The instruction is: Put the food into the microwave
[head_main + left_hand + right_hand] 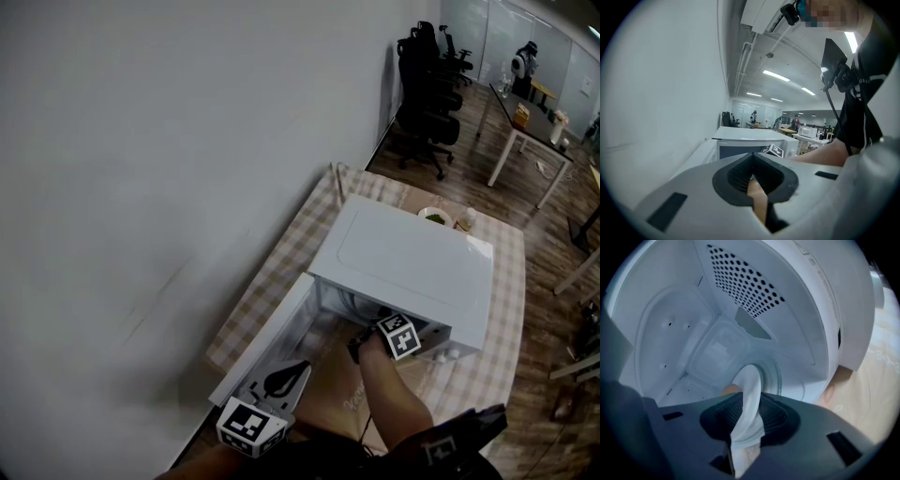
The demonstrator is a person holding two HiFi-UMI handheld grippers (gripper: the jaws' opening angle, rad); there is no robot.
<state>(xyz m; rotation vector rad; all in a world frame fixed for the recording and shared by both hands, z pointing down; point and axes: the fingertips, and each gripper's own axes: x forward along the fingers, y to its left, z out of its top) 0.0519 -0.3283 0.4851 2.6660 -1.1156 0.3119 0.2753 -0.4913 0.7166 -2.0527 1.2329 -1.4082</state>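
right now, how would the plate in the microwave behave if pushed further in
The plate looks stiff: its rim holds its curve between the right tool's pads. Probably slippery, being smooth and glossy, so it may slide easily on the microwave's floor.

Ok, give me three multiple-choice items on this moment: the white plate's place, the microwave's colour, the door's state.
1. Where is the white plate?
A) on the floor
B) inside the microwave, between the right gripper's jaws
C) on a chair
2. The microwave's colour?
A) black
B) red
C) white
3. The microwave's door is:
A) open
B) shut
C) removed
Key: 1 B, the right gripper view shows its rim between the jaws, with the cavity walls behind; 2 C, its body is white in the head view; 3 A, it stands swung wide, the cavity exposed.
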